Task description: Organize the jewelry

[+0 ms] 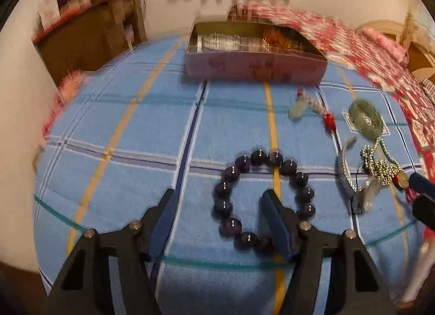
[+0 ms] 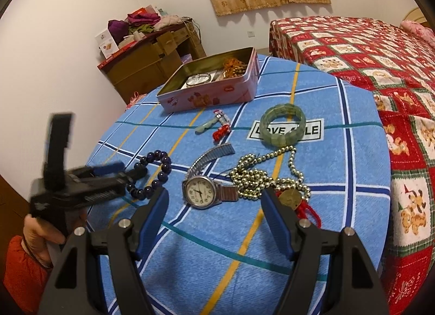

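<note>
A dark purple bead bracelet (image 1: 261, 198) lies on the blue plaid cloth (image 1: 136, 151). My left gripper (image 1: 217, 200) is open, its right finger inside the bracelet's ring and its left finger outside; it also shows in the right wrist view (image 2: 127, 172) over the bracelet (image 2: 155, 173). My right gripper (image 2: 214, 198) is open and empty, just in front of a silver wristwatch (image 2: 201, 192) and a gold bead necklace (image 2: 261, 176). A green jade bangle (image 2: 282, 124) and a small jade pendant (image 2: 209, 127) lie farther back. An open pink tin (image 2: 212, 89) holds other jewelry.
The tin (image 1: 255, 67) stands at the far edge of the round table. A bed with a red patterned quilt (image 2: 380, 70) is to the right. A brown cabinet (image 2: 146, 67) with piled clothes stands at the back left by the wall.
</note>
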